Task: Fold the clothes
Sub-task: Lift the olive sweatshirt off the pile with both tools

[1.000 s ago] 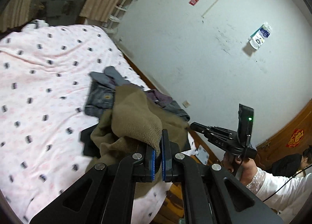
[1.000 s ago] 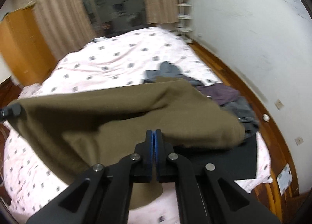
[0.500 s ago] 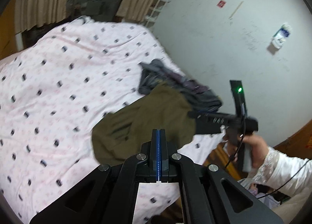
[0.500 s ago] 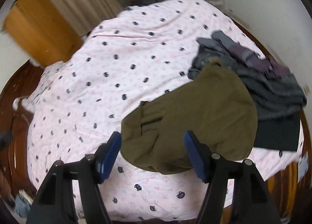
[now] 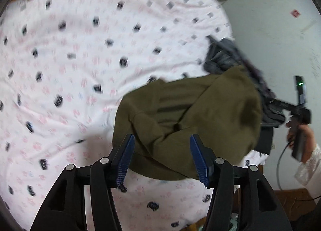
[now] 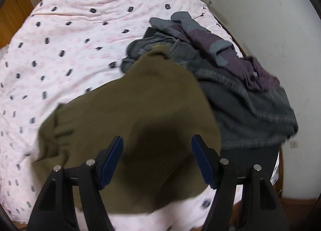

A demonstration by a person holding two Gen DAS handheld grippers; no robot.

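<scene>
Left gripper jaws just opened partway, nothing held. Right gripper spread wide, empty. Olive garment seen crumpled on bed, below both jaws.

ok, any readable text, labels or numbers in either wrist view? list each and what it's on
None can be read.
Red sticker on the white wall: too small and blurred.
White tag or paper at the bed's right edge: no legible print.
Bedsheet: only dark bear-like motifs and pink paw prints, no words.
Olive garment and the grey and purple clothes pile: no label showing.
</scene>
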